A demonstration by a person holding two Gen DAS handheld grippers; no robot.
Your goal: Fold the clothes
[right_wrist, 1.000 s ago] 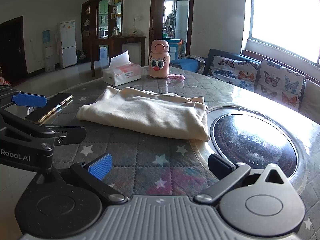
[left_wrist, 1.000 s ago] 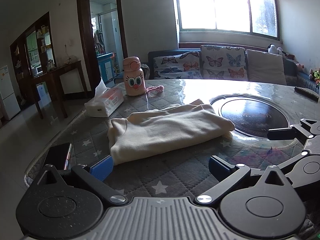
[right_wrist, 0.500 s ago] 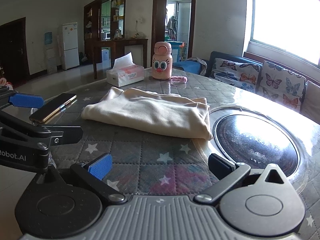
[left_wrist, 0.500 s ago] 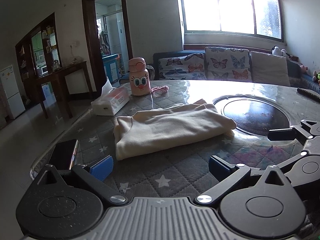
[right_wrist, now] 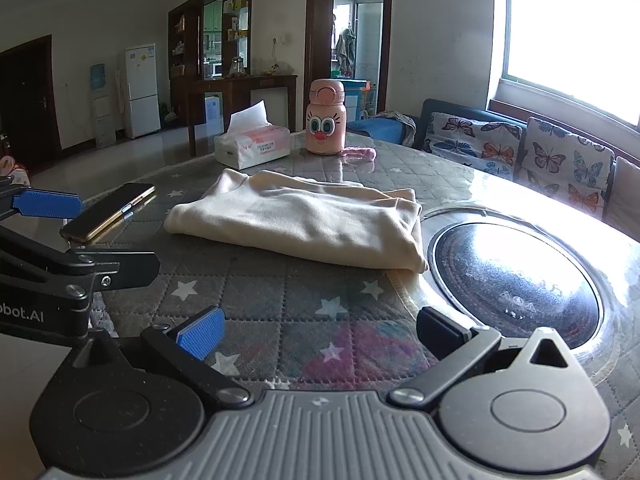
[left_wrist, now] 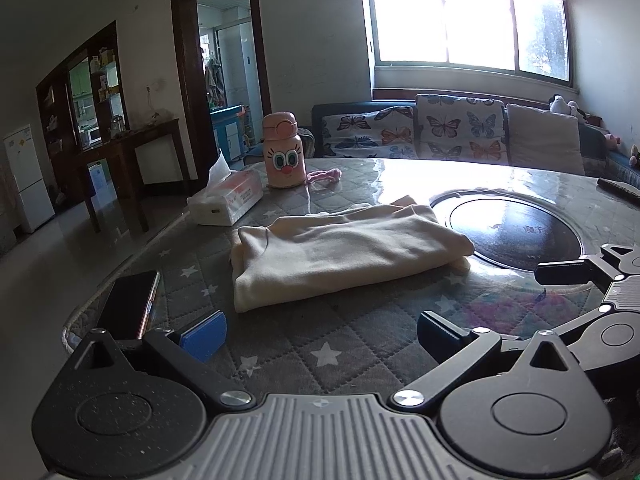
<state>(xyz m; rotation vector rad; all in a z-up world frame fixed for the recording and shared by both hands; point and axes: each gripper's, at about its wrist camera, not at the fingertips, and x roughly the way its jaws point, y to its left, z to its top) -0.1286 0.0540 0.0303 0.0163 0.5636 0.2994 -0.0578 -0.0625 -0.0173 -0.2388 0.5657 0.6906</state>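
Left tool and right tool both spread wide, gripping nothing, folded cream garment lying ahead of them on counter.

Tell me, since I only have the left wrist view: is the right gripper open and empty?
Observer: Yes. In the right wrist view the right gripper is wide open with nothing between its fingers, short of the folded cream cloth.
Operator: How does my left gripper look from that side?
Observer: The left gripper is open too, clear of the cloth, beside the gold-edged black phone.
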